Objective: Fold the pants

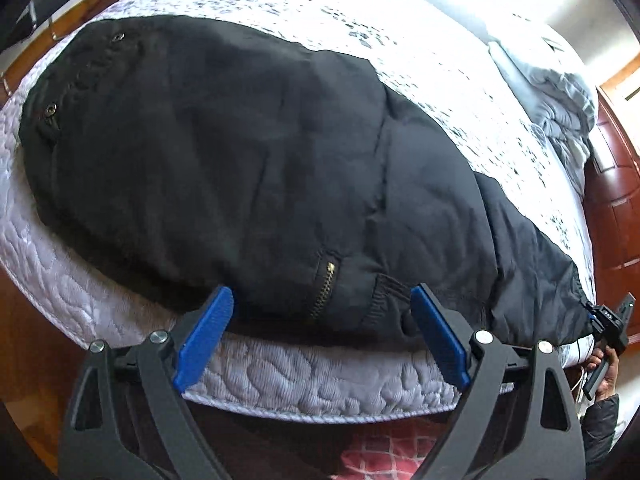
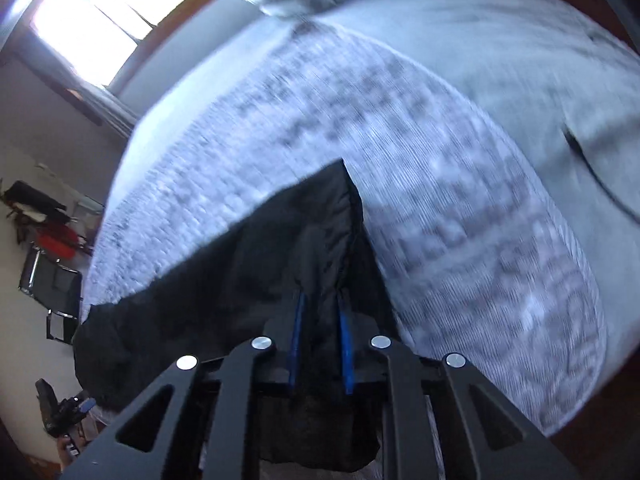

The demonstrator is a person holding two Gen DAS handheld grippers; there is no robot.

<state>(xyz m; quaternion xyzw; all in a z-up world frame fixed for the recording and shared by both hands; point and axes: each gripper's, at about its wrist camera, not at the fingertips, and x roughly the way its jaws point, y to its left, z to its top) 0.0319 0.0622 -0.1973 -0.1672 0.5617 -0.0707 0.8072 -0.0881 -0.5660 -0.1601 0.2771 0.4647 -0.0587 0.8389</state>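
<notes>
I am clamping my right claw (image 2: pixel 320 312) on the hem of black pants (image 1: pixel 248 168) lying lengthwise along the mattress (image 1: pixel 280 380) edge, waistband far left, my left claw (image 1: pixel 322 300) gaping empty.

Black pants (image 1: pixel 248 152), padded, brass zipper and snaps, spread flat across frame centre; hem end bunched at lower centre, right-wrist view.

A white quilted mattress (image 1: pixel 304 384) with a grey-speckled top filled the room. Grey crumpled bedding (image 1: pixel 560 96) lay at its far end beside reddish-brown panelled wooden furniture (image 1: pixel 616 216). Daylight poured through a wood-framed window (image 2: pixel 108 20) onto pale walls (image 2: pixel 36 128).
</notes>
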